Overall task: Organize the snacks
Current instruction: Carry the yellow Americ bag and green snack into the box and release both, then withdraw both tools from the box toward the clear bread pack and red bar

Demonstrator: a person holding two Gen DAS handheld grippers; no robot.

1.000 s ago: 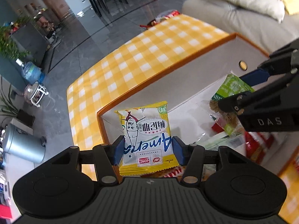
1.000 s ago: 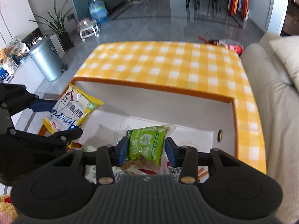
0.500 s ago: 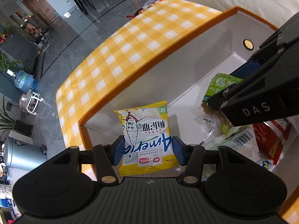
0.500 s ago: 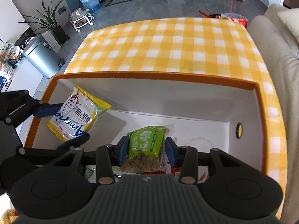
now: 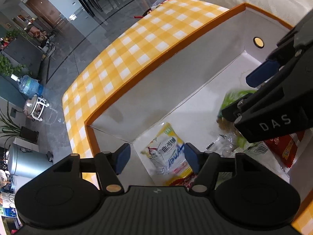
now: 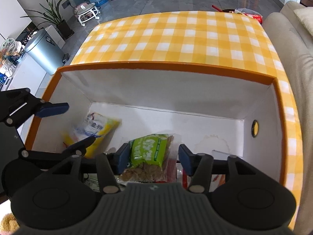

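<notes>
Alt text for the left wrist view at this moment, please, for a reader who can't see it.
The left gripper hangs with its jaws open over a white-lined, orange-rimmed box, and a motion-blurred yellow snack packet lies unheld between and below them near the box corner. At right, the right gripper reaches in over a green snack packet; the box stands on a yellow checked tablecloth.

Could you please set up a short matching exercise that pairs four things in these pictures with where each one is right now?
Things:
1. yellow-and-white snack packet
2. green snack packet
3. red snack packet
4. orange-rimmed white storage box

Places:
A. on the yellow checked tablecloth
B. between the open right gripper's fingers
C. in the box's left corner, below the open left gripper
D. on the box floor, under the right gripper as the left camera sees it

Pairs: 1-C, 2-B, 3-D, 4-A
</notes>
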